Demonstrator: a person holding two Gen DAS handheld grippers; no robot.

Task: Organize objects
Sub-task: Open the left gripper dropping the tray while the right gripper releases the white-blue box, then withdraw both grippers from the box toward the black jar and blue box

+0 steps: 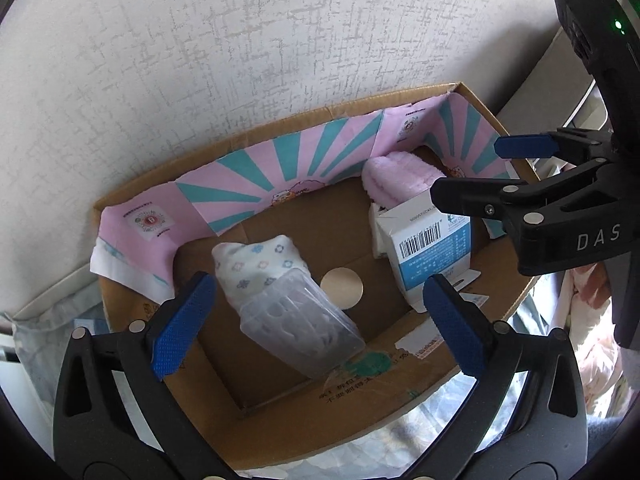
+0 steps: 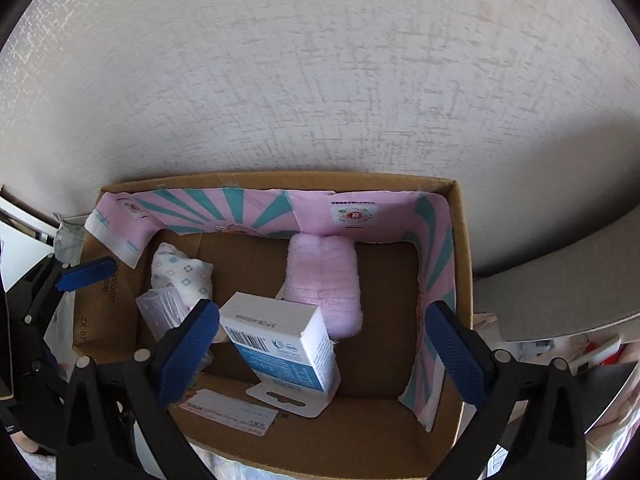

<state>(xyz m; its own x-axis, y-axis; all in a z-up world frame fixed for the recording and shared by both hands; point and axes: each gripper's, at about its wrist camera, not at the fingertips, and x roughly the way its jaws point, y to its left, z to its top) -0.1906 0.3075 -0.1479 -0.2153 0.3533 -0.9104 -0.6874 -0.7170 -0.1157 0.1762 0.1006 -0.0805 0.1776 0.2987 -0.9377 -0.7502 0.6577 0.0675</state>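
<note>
1. Four items already sit inside the cardboard box (image 2: 460, 240), which stands against a textured pale wall (image 2: 320, 80) and carries a pink-and-teal printed liner (image 1: 280, 168) along its back and sides.

2. On the left of the floor, a floral-print cloth bundle (image 1: 256, 260) lies touching a clear plastic case (image 1: 300, 324), the case tilted toward the near wall.

3. On the right, a blue-and-white carton (image 2: 280, 344) with a barcode leans on its hang tab, touching the fluffy pink roll (image 2: 324, 280) that rests against the back liner.

4. I judge the sorting well advanced, perhaps near its end: nothing loose that clearly belongs to the job shows outside the box, though the clutter at the frame edges is too blurred for me to rule more items out.

5. What may remain, in my reading, is tidying, since the carton and the case both lie askew.

6. My left hand-held gripper (image 1: 320, 320) hovers over the near-left part of the box, its blue pads (image 1: 180, 328) spread wide and bare, touching nothing.

7. My right hand-held gripper (image 2: 324, 356) hangs above the carton, jaws likewise wide apart and empty; the carton sits between the pads in view but below them, and I see no contact.
</note>
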